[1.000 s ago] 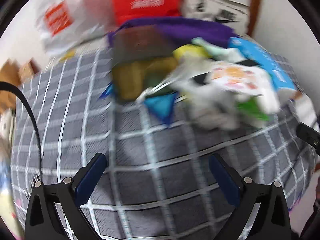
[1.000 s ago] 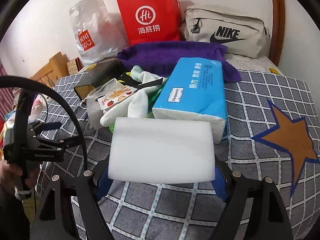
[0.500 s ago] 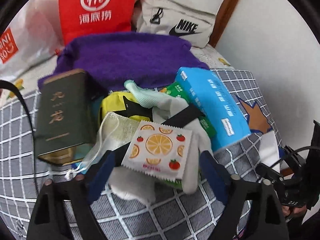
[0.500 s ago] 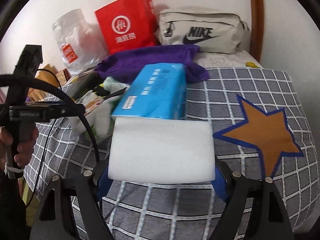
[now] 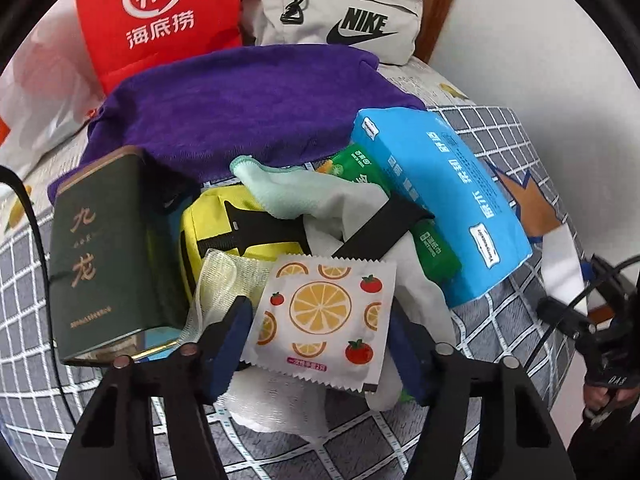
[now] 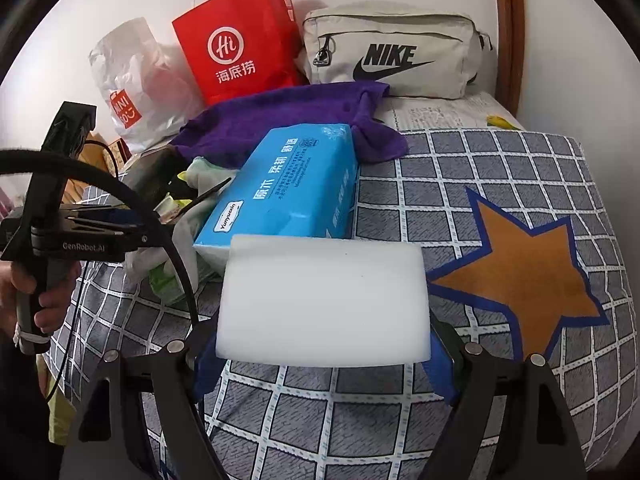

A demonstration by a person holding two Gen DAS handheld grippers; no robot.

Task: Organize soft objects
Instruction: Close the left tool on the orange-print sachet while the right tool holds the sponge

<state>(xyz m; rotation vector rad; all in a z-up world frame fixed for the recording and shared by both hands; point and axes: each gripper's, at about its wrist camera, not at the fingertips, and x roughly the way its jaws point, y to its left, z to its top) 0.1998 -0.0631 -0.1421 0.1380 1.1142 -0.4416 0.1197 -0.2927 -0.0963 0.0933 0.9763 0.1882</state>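
A pile of soft things lies on the checked bed cover (image 5: 500, 320). On top is a fruit-print packet (image 5: 320, 312), lying over white cloth (image 5: 420, 292). My left gripper (image 5: 318, 344) straddles the packet. Its jaws are closing, and the blue pads (image 5: 230, 340) stand at the packet's side edges without squeezing it. My right gripper (image 6: 323, 360) is shut on a white foam block (image 6: 324, 300), held above the cover in front of the blue tissue pack (image 6: 288, 188). A hand (image 6: 48, 300) holds the left gripper's handle at the left of the right wrist view.
A dark green tin (image 5: 100, 252), yellow pouch (image 5: 216, 224), mint cloth (image 5: 280, 192), green wipes pack (image 5: 432, 248) and purple towel (image 5: 248, 108) crowd the pile. Red paper bag (image 6: 236, 40), Nike bag (image 6: 392, 56) and plastic bag (image 6: 132, 88) line the wall. Orange star patch (image 6: 516, 276) on the right.
My left gripper has moved in over the pile and its jaws have narrowed around the fruit-print packet. My right gripper has swung slightly right with the foam block still in it.
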